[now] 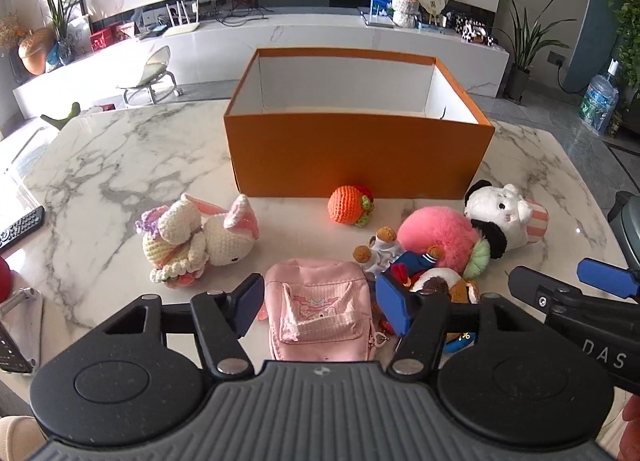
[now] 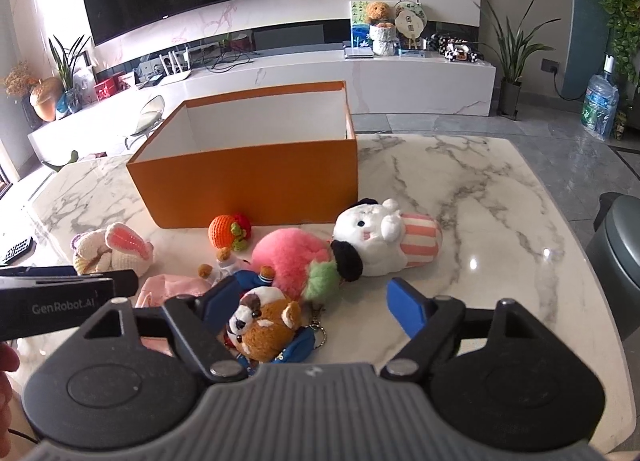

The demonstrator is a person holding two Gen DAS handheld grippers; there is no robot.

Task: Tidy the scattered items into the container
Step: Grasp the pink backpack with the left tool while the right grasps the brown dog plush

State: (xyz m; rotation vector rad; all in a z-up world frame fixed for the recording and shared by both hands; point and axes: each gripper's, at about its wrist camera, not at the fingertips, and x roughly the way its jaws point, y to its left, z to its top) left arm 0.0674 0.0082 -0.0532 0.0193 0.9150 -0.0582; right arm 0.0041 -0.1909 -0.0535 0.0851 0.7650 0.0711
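An open orange box [image 1: 356, 153] [image 2: 248, 177] with white inside walls stands on the marble table. In front of it lie a crocheted bunny [image 1: 200, 245] [image 2: 116, 247], an orange crocheted ball [image 1: 350, 206] [image 2: 228, 231], a pink fluffy plush [image 1: 438, 239] [image 2: 290, 257], a white plush with a striped end [image 1: 504, 217] [image 2: 384, 239], a small bear doll [image 1: 380, 251] and a brown-and-white plush keychain [image 2: 264, 327]. My left gripper [image 1: 320, 307] is open, its fingers either side of a pink pouch [image 1: 320, 311]. My right gripper [image 2: 316, 309] is open just above the keychain.
A remote control [image 1: 20, 227] lies at the table's left edge. A grey bin [image 2: 618, 245] stands off the right edge. Behind the table are a white TV bench [image 1: 320, 41], a TV, potted plants and a water bottle [image 2: 600, 105].
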